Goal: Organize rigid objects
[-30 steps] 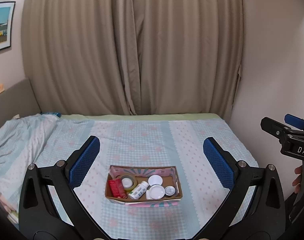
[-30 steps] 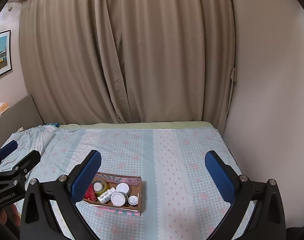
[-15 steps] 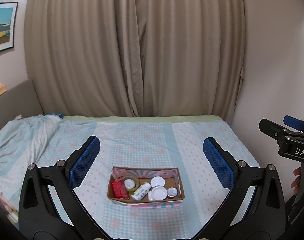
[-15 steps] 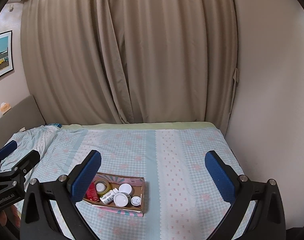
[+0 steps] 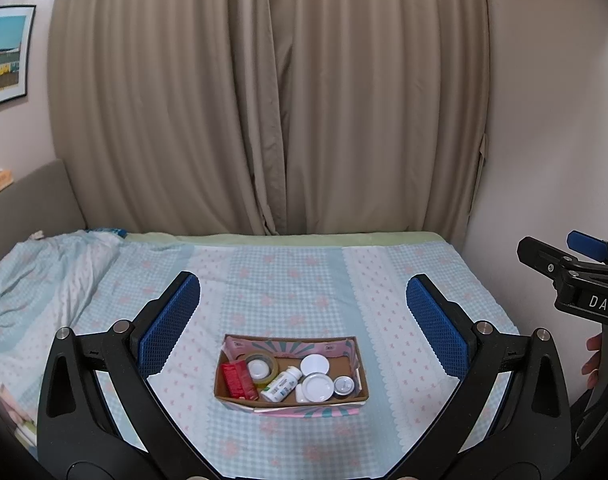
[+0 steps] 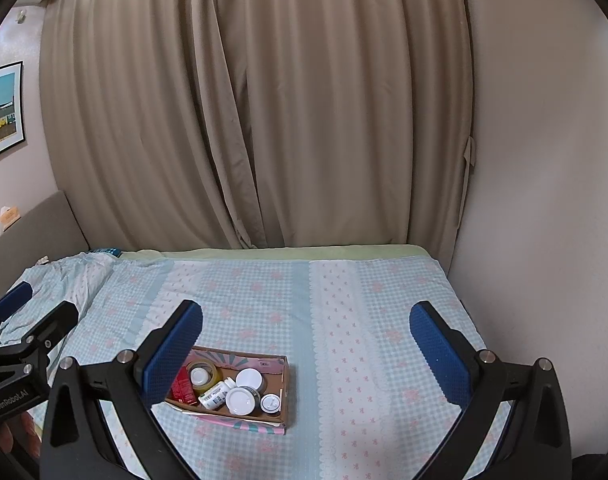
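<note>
A shallow cardboard box (image 5: 356, 364) (image 6: 285, 384) sits on the bed. Inside lie a red packet (image 5: 238, 380) (image 6: 183, 389), a tape roll (image 5: 260, 367) (image 6: 202, 374), a white bottle on its side (image 5: 282, 384) (image 6: 216, 394), white-lidded jars (image 5: 316, 386) (image 6: 242, 400) and a small silver tin (image 5: 344, 385) (image 6: 271, 403). My left gripper (image 5: 302, 324) is open and empty, held back above the box. My right gripper (image 6: 306, 348) is open and empty, with the box under its left finger (image 6: 172, 350).
The bed (image 5: 304, 276) has a blue checked sheet with pink bows. A rumpled quilt (image 5: 36, 276) lies at the left. Beige curtains (image 5: 264, 100) hang behind, a wall (image 5: 552, 140) borders the right edge, and a headboard (image 5: 28, 200) stands at left.
Both grippers have drawn slightly back and tilted up, so the box sits lower in each view. The jaws stay open; nothing in the box has moved.
</note>
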